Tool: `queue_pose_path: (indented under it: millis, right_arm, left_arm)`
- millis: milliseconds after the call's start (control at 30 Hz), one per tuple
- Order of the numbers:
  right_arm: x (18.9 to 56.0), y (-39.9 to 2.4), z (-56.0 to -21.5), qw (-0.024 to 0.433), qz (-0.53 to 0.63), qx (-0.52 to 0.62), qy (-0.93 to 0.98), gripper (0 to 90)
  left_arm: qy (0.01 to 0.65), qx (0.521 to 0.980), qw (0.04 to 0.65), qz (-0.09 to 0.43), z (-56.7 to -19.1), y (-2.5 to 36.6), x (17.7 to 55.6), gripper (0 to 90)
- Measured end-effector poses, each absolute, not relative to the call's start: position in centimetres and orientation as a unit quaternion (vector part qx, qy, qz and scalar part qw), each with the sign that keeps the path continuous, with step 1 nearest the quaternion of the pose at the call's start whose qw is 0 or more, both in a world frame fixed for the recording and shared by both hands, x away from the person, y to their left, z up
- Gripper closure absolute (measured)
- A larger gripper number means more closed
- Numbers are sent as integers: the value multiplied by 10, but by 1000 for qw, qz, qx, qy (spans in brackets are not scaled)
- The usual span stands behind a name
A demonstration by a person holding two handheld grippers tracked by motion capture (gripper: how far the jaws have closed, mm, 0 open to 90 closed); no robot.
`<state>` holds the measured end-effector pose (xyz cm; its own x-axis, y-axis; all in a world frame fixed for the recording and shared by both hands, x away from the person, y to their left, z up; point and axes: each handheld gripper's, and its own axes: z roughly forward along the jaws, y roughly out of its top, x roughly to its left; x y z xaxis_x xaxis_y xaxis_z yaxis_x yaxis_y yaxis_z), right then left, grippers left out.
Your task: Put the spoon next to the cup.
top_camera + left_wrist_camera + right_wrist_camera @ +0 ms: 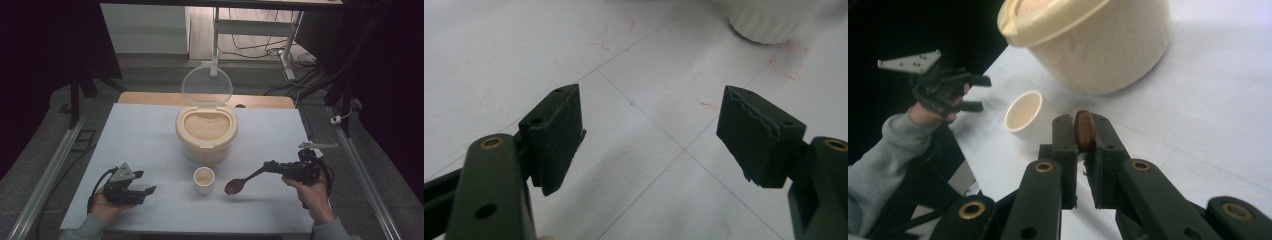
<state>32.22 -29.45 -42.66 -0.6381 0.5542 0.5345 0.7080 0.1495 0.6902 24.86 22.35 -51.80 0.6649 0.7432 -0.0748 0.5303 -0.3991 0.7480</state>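
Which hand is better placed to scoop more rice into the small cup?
The right. The right gripper already clamps the wooden spoon beside the cup, near the open rice container. The left gripper is open and empty.

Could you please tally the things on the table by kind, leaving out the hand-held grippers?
Rice container, lid open: 1
Small white cup: 1
Brown spoon: 1
Total: 3
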Motion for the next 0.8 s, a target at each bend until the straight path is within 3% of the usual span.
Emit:
queue_pose_path:
  millis: [400,800]
  right_arm:
    - [332,-281,-437,130,-456,-396,-787,834]
    - [345,-257,-444,153,-427,-379,-806,832]
  left_arm:
    - [386,827,386,136,-519,223,249,257]
    - [385,828,385,135,-519,223,250,257]
